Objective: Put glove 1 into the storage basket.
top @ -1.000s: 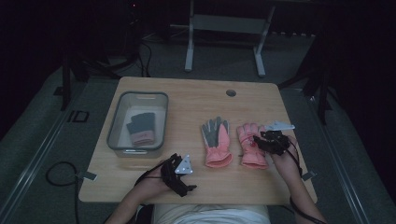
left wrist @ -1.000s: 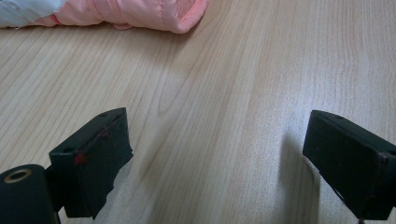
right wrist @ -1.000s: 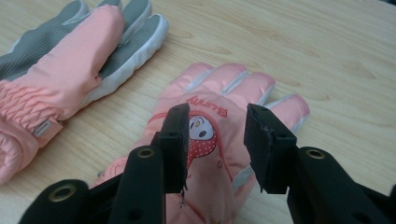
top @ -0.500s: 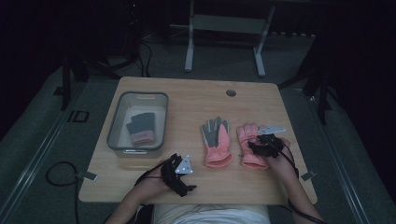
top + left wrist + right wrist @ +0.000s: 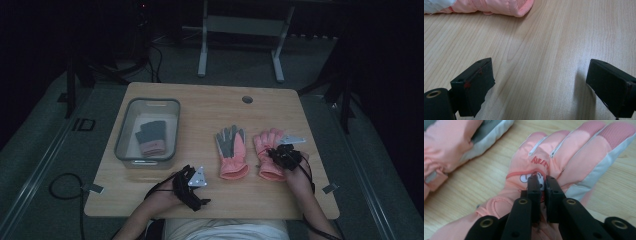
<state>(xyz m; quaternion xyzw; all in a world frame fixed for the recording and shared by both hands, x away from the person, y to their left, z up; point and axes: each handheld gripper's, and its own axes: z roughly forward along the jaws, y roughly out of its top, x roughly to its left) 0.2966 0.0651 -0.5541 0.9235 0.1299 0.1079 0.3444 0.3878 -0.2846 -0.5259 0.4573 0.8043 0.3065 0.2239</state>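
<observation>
Grey plastic bin point(image 5: 122, 127) stands at the left of the table point(image 5: 210, 107); it holds a dark folded pair point(image 5: 150, 136), probably put away already, but the dim light hides what it is exactly. The left gripper point(image 5: 192, 186) waits on bare wood with jaws wide open and empty. One pink glove point(image 5: 231, 152) lies palm up in the middle. The right gripper point(image 5: 541, 182) has just closed and pinches the fabric on the back of the other glove point(image 5: 564, 157), likely to lift it. Its cuff is cut off in the right gripper view.
</observation>
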